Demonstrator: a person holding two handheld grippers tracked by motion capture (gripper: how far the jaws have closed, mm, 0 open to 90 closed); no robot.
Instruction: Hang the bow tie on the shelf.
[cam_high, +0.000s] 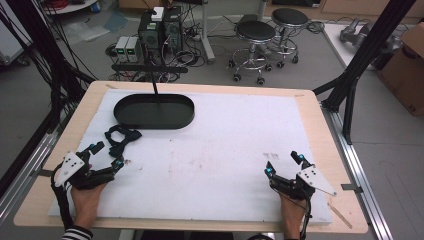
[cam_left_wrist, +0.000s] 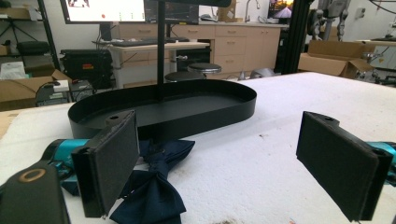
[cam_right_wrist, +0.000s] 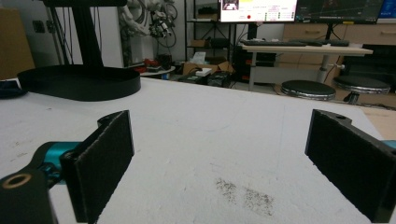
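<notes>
- Bow tie (cam_high: 121, 140) lies on the white mat between the left gripper (cam_high: 106, 155) and the black oval tray (cam_high: 125, 117), just beside the tray's near wall.
- Left gripper: jaws spread, empty, tie just ahead, toward its left jaw; clearly the nearer one.
- Right gripper (cam_high: 283, 164): jaws spread, empty, well apart from the tie.
- Tie's long axis runs roughly fore-aft, so I'd approach forward.

Grey floor beyond the table holds two black stools (cam_high: 255, 31), tangled cables, and cardboard boxes (cam_high: 406, 67).

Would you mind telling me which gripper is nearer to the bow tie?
Left. The left gripper sits open right beside the bow tie, its jaws almost over it; the right gripper rests open far across the table.
</notes>
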